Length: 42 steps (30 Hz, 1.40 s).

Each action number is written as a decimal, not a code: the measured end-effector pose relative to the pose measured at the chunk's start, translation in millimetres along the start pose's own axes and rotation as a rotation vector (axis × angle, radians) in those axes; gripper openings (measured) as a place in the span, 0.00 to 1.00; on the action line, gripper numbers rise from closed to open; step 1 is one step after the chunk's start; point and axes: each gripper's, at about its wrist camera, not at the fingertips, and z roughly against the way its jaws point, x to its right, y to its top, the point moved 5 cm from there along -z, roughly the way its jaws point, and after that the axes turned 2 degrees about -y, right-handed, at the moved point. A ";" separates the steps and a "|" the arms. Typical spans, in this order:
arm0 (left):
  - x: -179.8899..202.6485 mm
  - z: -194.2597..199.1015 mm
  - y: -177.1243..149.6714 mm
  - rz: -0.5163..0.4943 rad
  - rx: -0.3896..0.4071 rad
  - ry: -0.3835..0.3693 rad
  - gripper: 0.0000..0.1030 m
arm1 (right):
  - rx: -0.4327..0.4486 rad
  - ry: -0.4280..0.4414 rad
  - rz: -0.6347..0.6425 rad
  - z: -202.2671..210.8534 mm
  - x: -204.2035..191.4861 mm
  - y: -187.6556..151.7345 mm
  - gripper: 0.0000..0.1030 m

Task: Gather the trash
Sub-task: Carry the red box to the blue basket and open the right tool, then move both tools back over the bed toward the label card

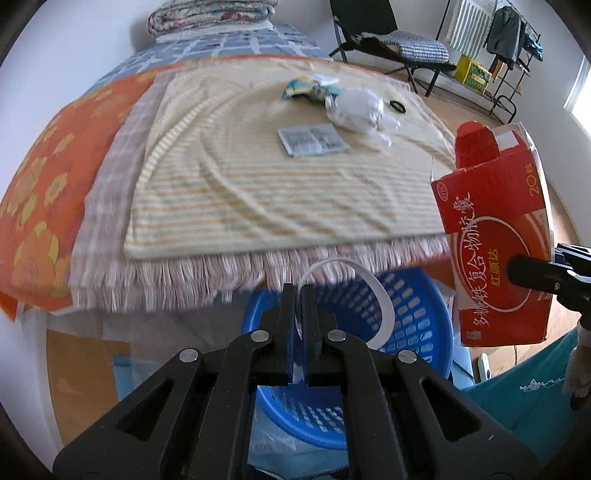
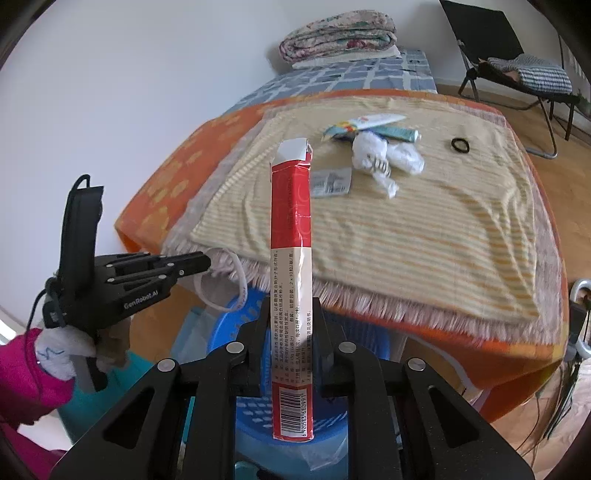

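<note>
My left gripper (image 1: 299, 290) is shut on a white paper strip (image 1: 382, 306) that curls in a loop over the blue basket (image 1: 417, 332). In the right wrist view that gripper (image 2: 205, 263) and its strip (image 2: 240, 280) hang at the left, just off the bed's edge. My right gripper (image 2: 291, 306) is shut on a flattened red medicine box (image 2: 291, 229), held upright above the basket (image 2: 365, 332). The left wrist view shows the box (image 1: 495, 240) at the right with the right gripper (image 1: 521, 271) on it. On the bed lie a white crumpled bag (image 2: 373, 151), a wrapper (image 2: 343, 129), a grey leaflet (image 2: 330, 181).
A yellow striped towel (image 1: 258, 177) covers the bed, with a black hair ring (image 2: 460, 145) and a tube (image 2: 399, 133) on it. A folded quilt (image 2: 336, 33) lies at the far end. A folding chair (image 1: 388, 40) and a clothes rack (image 1: 509, 48) stand beyond, on the wood floor.
</note>
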 end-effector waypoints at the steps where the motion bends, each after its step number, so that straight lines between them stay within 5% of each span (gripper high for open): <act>1: 0.1 -0.3 -3.3 0.005 -0.003 -0.001 0.01 | -0.003 0.001 -0.003 -1.7 -1.2 -3.3 0.15; 23: 17.0 -5.5 -29.2 -0.030 -0.054 -0.004 0.04 | -0.029 -0.012 -0.049 -16.4 -5.4 -31.8 0.18; 27: 17.9 -5.3 -29.5 -0.032 -0.051 0.003 0.29 | -0.040 -0.018 -0.066 -20.0 -4.2 -33.6 0.20; 30: 16.7 -2.3 -27.1 -0.027 -0.034 0.009 0.44 | -0.042 -0.031 -0.073 -20.3 -2.2 -34.0 0.36; 32: 15.9 -1.2 -25.5 -0.026 -0.030 0.013 0.45 | -0.038 -0.038 -0.078 -19.0 -0.8 -33.8 0.46; 36: 15.0 0.3 -24.2 -0.021 -0.022 0.021 0.55 | -0.039 -0.058 -0.084 -17.2 2.1 -33.1 0.47; 42: 14.6 6.2 -20.2 -0.033 -0.003 0.050 0.56 | -0.044 -0.091 -0.104 -15.6 8.0 -31.6 0.54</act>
